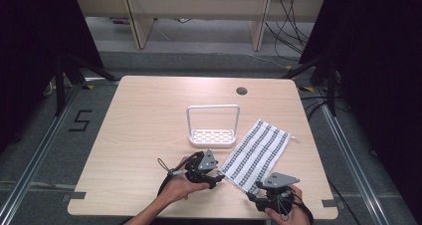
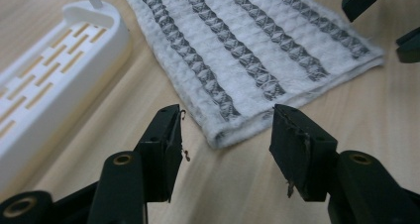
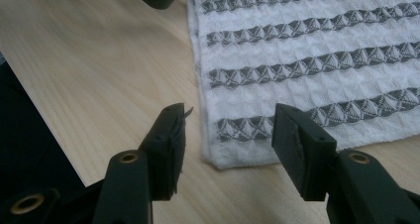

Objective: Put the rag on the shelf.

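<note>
1. While both sets of jaws stand part open and empty, the striped cloth point(image 1: 256, 154) lies flat on the table point(image 1: 139, 135), right of the white rack point(image 1: 212, 127).
2. Left gripper point(image 2: 225, 130) frames one near corner; slide a jaw under it.
3. Right gripper point(image 3: 229, 127) frames the other; pinch both layers, probably a fold.
4. Lift evenly.

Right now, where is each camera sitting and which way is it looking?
High view: above the table's near edge, looking forward and down; forearms and both hand-held grippers show.
Left gripper view: rides the left hand-held gripper, facing a towel corner.
Right gripper view: rides the right hand-held gripper, facing another corner.
All share the striped towel.
</note>
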`<control>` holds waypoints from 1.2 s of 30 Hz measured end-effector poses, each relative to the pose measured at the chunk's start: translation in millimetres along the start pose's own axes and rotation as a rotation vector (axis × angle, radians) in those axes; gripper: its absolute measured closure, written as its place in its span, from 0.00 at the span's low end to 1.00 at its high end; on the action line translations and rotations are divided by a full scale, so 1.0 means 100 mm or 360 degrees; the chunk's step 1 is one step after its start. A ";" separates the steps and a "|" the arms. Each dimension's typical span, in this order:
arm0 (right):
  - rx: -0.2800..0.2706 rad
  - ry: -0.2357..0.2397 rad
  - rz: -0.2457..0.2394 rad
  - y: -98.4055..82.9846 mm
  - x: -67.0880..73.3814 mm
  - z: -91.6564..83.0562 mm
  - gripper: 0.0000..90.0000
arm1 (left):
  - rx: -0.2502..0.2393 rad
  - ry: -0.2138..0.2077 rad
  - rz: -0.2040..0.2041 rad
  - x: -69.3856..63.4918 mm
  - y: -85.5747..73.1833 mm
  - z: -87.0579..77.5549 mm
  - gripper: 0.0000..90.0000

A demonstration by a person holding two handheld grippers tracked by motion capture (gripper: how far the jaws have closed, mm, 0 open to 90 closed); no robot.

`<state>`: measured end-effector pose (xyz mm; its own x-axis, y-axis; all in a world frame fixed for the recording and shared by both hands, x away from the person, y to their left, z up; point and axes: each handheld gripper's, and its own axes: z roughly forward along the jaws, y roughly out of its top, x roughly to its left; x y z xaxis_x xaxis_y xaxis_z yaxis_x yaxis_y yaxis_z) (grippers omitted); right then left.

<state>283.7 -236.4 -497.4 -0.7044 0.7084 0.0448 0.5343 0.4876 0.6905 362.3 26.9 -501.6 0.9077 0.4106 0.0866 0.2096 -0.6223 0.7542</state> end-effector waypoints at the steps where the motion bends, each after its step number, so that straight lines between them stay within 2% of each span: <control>1: 0.0005 -0.0002 0.0011 0.00 0.01 0.00 0.53 | -0.0008 -0.0014 -0.0012 0.00 0.01 0.02 0.52; 5: 0.0016 -0.0006 0.0004 0.00 -0.01 0.01 0.54 | -0.0004 -0.0024 0.0003 0.01 0.03 0.07 0.53; 7: 0.0004 -0.0012 -0.0006 0.00 -0.01 0.03 0.55 | -0.0020 -0.0030 -0.0008 0.02 0.05 0.10 0.53; 8: 0.0008 -0.0020 -0.0011 0.00 -0.01 0.03 0.55 | -0.0005 -0.0040 -0.0010 0.03 0.06 0.09 0.53; 10: 0.0013 -0.0003 -0.0032 0.01 -0.02 0.05 0.55 | -0.0020 -0.0042 -0.0033 0.03 0.06 0.12 0.53; 11: 0.0023 -0.0003 -0.0025 0.01 -0.02 0.06 0.55 | 0.0004 -0.0047 -0.0024 0.04 0.06 0.12 0.53; 12: 0.0052 -0.0014 0.0022 0.01 0.00 0.05 0.55 | 0.0016 -0.0057 -0.0012 0.05 0.06 0.13 0.53; 13: 0.0038 -0.0019 -0.0007 0.01 -0.01 0.06 0.55 | 0.0017 -0.0066 -0.0025 0.04 0.06 0.14 0.53; 16: 0.0059 -0.0024 -0.0007 0.01 -0.02 0.07 0.55 | 0.0052 -0.0074 -0.0006 0.04 0.06 0.17 0.53; 17: 0.0055 -0.0021 -0.0003 0.01 -0.02 0.08 0.55 | 0.0079 -0.0096 0.0025 0.05 0.06 0.17 0.54; 18: 0.0068 -0.0025 0.0002 0.01 -0.02 0.07 0.55 | 0.0081 -0.0081 0.0014 0.04 0.06 0.18 0.54; 20: 0.0075 -0.0023 0.0002 0.00 -0.03 0.08 0.55 | 0.0128 -0.0103 0.0072 0.05 0.05 0.17 0.54; 21: 0.0070 -0.0025 -0.0001 0.00 -0.03 0.08 0.56 | 0.0141 -0.0108 0.0082 0.06 0.05 0.17 0.55; 24: 0.0081 -0.0021 0.0012 0.01 -0.03 0.08 0.57 | 0.0137 -0.0107 0.0079 0.06 0.05 0.18 0.61; 27: 0.0074 -0.0021 -0.0035 0.00 -0.04 0.10 0.59 | 0.0134 -0.0118 0.0102 0.04 0.05 0.18 0.65; 31: 0.0086 -0.0044 -0.0063 0.01 -0.05 0.09 0.67 | 0.0138 -0.0117 0.0115 0.04 0.05 0.17 0.75; 33: 0.0090 -0.0080 -0.0064 0.01 -0.06 0.09 0.73 | 0.0136 -0.0124 0.0132 0.04 0.05 0.16 0.81; 36: 0.0096 -0.0084 -0.0072 0.01 -0.07 0.08 0.79 | 0.0129 -0.0126 0.0139 0.04 0.04 0.17 0.88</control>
<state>293.0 -236.6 -503.1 -0.7036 0.7102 -0.0246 0.5310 0.5484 0.6460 372.9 14.6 -508.8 0.9489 0.3008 0.0955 0.1543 -0.7063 0.6909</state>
